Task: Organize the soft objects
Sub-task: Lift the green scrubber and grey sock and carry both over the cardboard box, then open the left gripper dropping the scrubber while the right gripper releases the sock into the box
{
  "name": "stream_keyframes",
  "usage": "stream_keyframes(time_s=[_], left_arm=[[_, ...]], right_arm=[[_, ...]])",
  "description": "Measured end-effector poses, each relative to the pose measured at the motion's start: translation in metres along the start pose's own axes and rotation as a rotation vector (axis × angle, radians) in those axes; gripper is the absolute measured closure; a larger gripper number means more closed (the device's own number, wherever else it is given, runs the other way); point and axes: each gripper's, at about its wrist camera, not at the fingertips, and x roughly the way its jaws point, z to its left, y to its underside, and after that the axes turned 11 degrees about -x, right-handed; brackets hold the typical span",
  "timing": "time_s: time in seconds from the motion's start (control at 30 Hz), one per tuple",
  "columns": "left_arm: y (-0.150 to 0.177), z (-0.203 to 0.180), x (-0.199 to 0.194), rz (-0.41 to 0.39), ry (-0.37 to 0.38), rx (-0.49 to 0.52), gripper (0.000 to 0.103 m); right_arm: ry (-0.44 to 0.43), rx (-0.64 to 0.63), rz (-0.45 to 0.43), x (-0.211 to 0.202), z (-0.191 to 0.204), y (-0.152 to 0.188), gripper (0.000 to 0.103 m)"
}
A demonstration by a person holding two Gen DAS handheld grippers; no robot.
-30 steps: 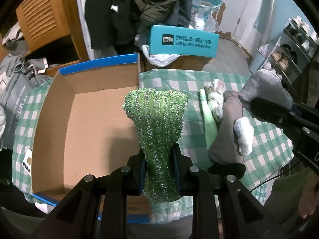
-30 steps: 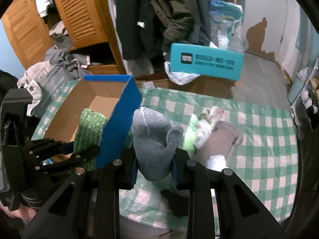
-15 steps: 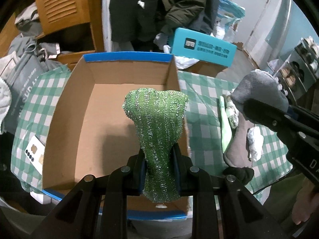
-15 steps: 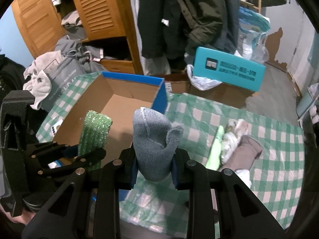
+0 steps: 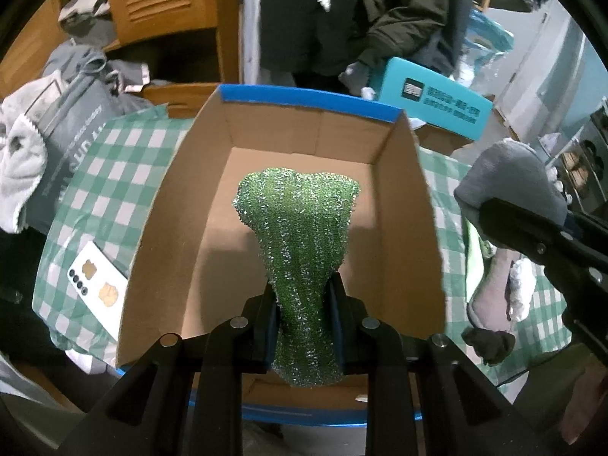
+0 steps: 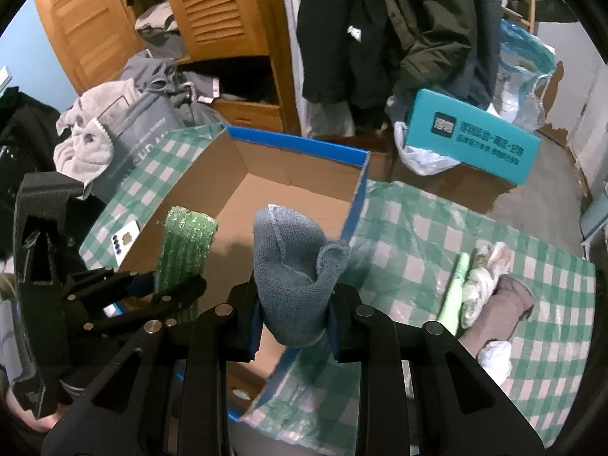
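Note:
My left gripper (image 5: 302,317) is shut on a glittery green scrub cloth (image 5: 300,235), held upright over the empty cardboard box (image 5: 402,174) with blue edges. In the right wrist view that left gripper (image 6: 167,285) and the green scrub cloth (image 6: 186,250) hang over the box's near left part. My right gripper (image 6: 294,315) is shut on a folded grey knit cloth (image 6: 292,262), above the box's right wall (image 6: 353,205). The grey cloth (image 5: 509,178) also shows at the right of the left wrist view.
On the green checked tablecloth (image 6: 437,235) right of the box lie a light green cloth (image 6: 452,288), a patterned white bundle (image 6: 478,281) and a brown cloth (image 6: 509,300). A white phone (image 5: 97,288) lies left of the box. A teal carton (image 6: 471,140), wardrobe and clothes stand behind.
Both grippers have moved left with their cloths. The green cloth now hangs over the middle of the box, and the grey cloth has come from beside the box to above its right wall.

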Motion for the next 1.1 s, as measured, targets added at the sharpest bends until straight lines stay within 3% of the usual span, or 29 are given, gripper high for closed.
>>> stream_keyframes(time_s=[0.5, 0.6, 0.73, 1.1], left_arm=[[-0.003, 0.025, 0.015, 0.042, -0.041, -0.071, 0.076], [-0.004, 0.029, 0.014, 0.041, -0.032, -0.09, 0.073], [-0.005, 0.031, 0.012, 0.029, -0.035, -0.097, 0.058], [-0.004, 0.024, 0.011, 0.031, -0.021, -0.08, 0.053]], right_arm=[[-0.058, -0.007, 0.073, 0.036, 0.018, -0.007, 0.073], [-0.066, 0.001, 0.084, 0.039, 0.018, -0.006, 0.065], [-0.061, 0.016, 0.074, 0.037, 0.015, -0.006, 0.048], [-0.023, 0.046, 0.054, 0.027, 0.003, -0.004, 0.042]])
